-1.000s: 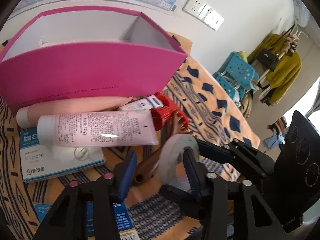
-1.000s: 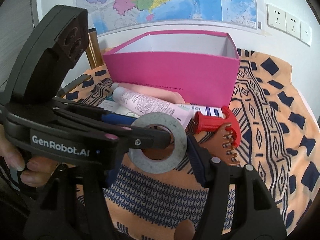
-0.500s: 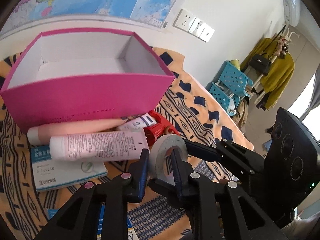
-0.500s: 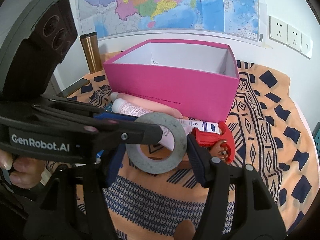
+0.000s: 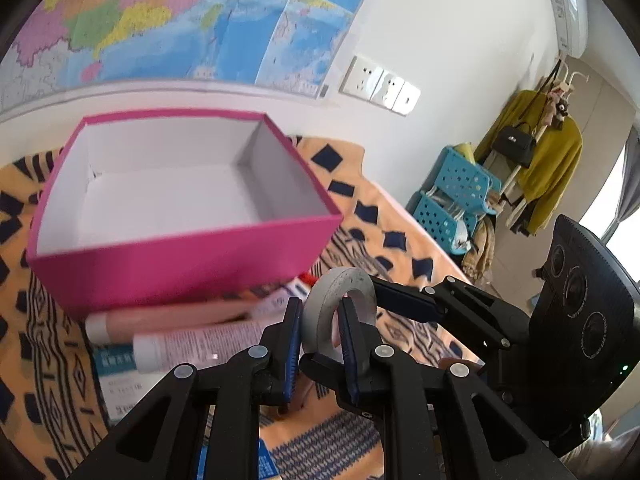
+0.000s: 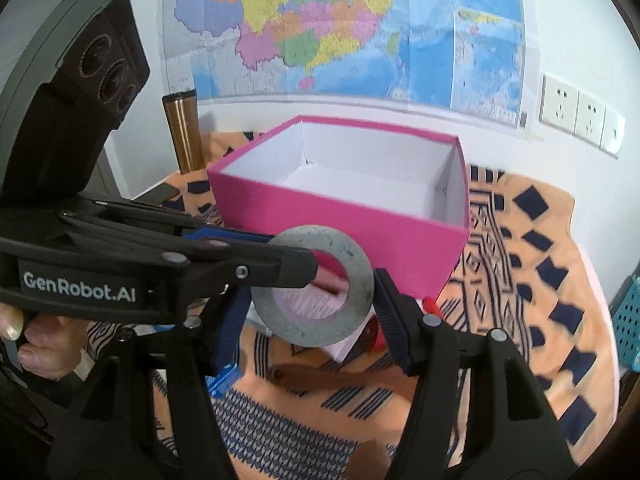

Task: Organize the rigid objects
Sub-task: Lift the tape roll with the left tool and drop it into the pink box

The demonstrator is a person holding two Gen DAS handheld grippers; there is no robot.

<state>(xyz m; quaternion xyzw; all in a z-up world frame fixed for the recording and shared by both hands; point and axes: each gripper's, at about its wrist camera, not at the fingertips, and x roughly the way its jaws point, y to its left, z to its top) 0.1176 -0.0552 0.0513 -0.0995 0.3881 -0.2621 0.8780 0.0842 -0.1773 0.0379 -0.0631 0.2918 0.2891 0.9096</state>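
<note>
Lifted since earlier, tape roll (image 5: 338, 312) now centre frame, left gripper (image 5: 320, 344) pinching its wall; right gripper (image 6: 310, 312) spread around it; pink box (image 6: 352, 216) ahead awaits drop.

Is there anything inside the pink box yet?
No, the left wrist view shows only bare white floor and walls inside the pink box.
</note>
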